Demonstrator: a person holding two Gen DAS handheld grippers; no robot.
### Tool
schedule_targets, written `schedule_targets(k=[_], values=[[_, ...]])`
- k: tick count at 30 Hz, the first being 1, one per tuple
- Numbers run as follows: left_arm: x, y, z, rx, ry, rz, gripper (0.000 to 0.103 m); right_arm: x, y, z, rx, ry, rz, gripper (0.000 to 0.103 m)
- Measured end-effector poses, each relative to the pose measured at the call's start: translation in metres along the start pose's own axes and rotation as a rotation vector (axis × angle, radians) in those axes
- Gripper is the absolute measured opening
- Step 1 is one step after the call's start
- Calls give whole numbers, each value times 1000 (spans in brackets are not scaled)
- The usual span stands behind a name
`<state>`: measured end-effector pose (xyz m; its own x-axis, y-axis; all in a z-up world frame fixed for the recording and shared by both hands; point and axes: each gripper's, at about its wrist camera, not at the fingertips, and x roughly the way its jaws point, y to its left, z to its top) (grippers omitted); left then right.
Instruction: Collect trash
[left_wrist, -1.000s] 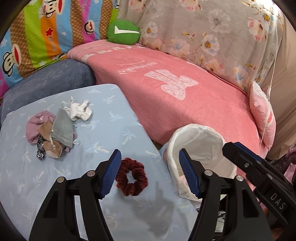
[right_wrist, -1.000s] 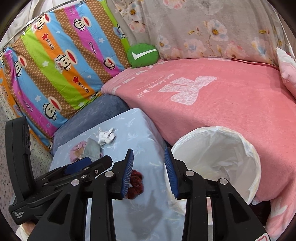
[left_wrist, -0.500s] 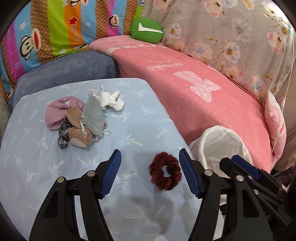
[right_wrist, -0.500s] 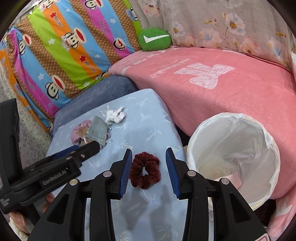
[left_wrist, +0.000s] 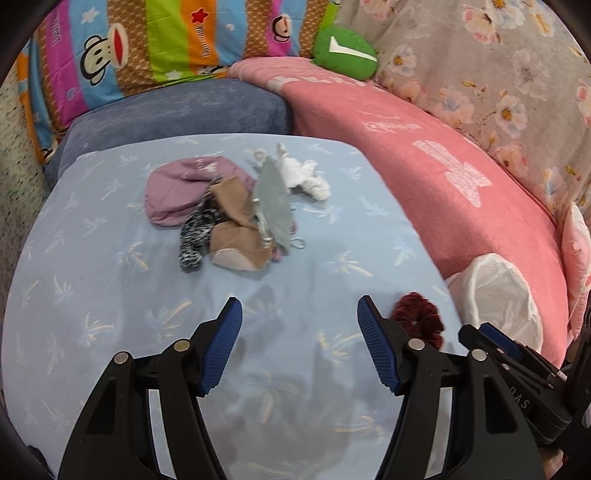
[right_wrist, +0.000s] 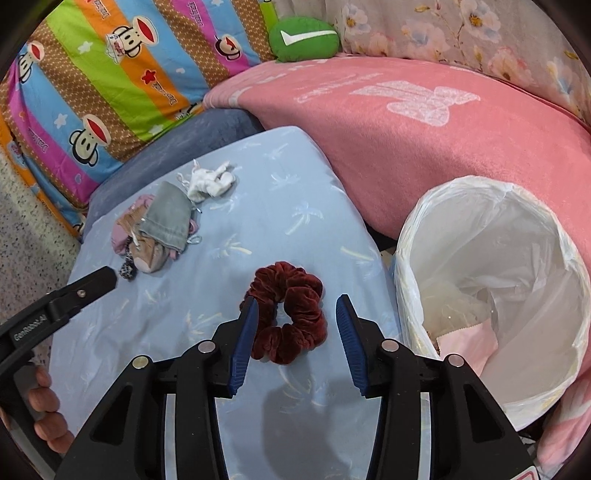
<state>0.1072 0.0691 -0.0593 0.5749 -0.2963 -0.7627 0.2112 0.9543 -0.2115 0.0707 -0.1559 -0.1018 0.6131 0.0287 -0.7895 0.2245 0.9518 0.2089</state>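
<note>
A dark red velvet scrunchie (right_wrist: 288, 312) lies on the light blue table (right_wrist: 184, 314), right in front of my open right gripper (right_wrist: 293, 310), partly between its fingers. In the left wrist view the scrunchie (left_wrist: 419, 321) sits just right of my open, empty left gripper (left_wrist: 299, 310). A crumpled white tissue (left_wrist: 304, 179) (right_wrist: 208, 181) lies at the table's far side beside a pile of small cloth pouches (left_wrist: 229, 214) (right_wrist: 159, 229). A white-lined trash bin (right_wrist: 495, 288) (left_wrist: 495, 291) stands right of the table with some scraps inside.
A pink-blanketed sofa (right_wrist: 424, 122) curves behind the table and bin. A green cushion (left_wrist: 345, 53) and a striped monkey-print pillow (right_wrist: 92, 85) lie at the back. A blue-grey cushion (left_wrist: 177, 114) borders the table's far edge.
My left gripper has swung left, from the bin and scrunchie toward the pouch pile. My right gripper has moved in over the scrunchie, which now lies at its fingertips.
</note>
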Motion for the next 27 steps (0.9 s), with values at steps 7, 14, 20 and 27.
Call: schedule_targets(k=[7,14,20,27], values=[[10,41,2,-56,14,54,62,31,1,0,-9,44,-22,43],[25,71,13,-106,22,93,62,61,6,2,-11,94,-27,33],[47,92,29,-159,43,95,62,78,25,10,-38,106,-14,18],[75,99,43,-165,73,73,58,96,54,22,-56,112,23,18]])
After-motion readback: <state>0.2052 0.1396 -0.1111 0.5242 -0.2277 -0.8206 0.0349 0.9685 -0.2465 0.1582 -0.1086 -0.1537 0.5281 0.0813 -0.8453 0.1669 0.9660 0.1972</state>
